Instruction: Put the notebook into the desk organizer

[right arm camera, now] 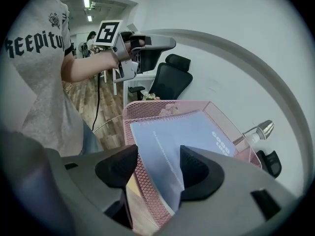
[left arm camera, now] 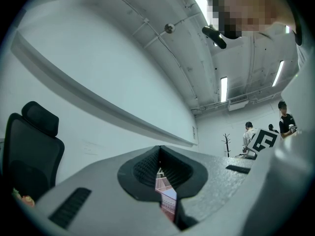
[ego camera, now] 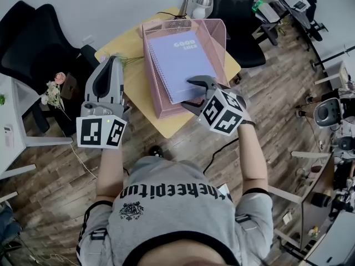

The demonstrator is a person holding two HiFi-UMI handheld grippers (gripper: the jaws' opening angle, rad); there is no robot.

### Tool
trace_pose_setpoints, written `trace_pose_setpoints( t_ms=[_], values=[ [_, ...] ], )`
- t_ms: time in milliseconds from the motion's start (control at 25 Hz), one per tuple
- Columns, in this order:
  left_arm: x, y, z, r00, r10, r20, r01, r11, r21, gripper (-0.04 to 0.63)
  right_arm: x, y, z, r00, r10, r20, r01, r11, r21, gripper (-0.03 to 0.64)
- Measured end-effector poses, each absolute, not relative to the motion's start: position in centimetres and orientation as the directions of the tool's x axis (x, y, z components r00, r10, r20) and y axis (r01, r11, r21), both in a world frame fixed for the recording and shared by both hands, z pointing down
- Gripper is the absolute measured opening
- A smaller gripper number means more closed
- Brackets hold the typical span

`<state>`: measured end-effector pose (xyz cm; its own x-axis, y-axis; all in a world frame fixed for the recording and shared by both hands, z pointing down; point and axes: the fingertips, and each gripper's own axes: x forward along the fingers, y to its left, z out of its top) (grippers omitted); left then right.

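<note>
Right gripper view, jaws parted, notebook (right arm camera: 187,132) between

Ceiling strips (left arm camera: 223,88) light the room brightly and evenly; edges bend fisheye-fashion.

- notebook (ego camera: 180,62): one;
- pink mesh desk organizer (ego camera: 151,76): one;
- grippers: two, left gripper (ego camera: 113,60) and right gripper (ego camera: 188,95);
- yellow table (ego camera: 136,90): one;
- lamp (ego camera: 202,0): one;
- flower bunch (ego camera: 54,91): one;
- black chairs (ego camera: 30,46) near table: two

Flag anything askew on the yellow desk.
The lavender spiral notebook sits skewed in the pink mesh organizer: its near corner overhangs the front rim, between the right gripper's open jaws.
</note>
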<state>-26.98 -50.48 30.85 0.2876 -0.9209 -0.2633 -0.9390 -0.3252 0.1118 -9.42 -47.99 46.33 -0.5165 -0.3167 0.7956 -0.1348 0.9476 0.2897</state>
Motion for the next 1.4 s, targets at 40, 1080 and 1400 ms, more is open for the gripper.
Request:
trace_pose_setpoints(
  t_ms=[40,1080,1400],
  values=[
    [-26.9,-50.4,30.8,0.290,-0.920,-0.265,-0.938,-0.328,0.111,0.003,-9.4,-47.8,46.3,-0.520,-0.319,0.792,-0.140,0.947,0.289,0.272],
    [-21.0,-46.7,28.9,0.325,-0.903,-0.280,-0.927,-0.363,0.095,0.003,-5.3,-48.0,38.4,-0.652,-0.711,0.262,-0.726,0.686,0.056,0.002],
    [-19.0,-43.9,27.9,0.324,-0.901,-0.288,-0.931,-0.358,0.073,0.003,-2.9,-46.4,35.2,-0.609,-0.781,0.138,-0.784,0.619,0.043,0.002]
  ],
)
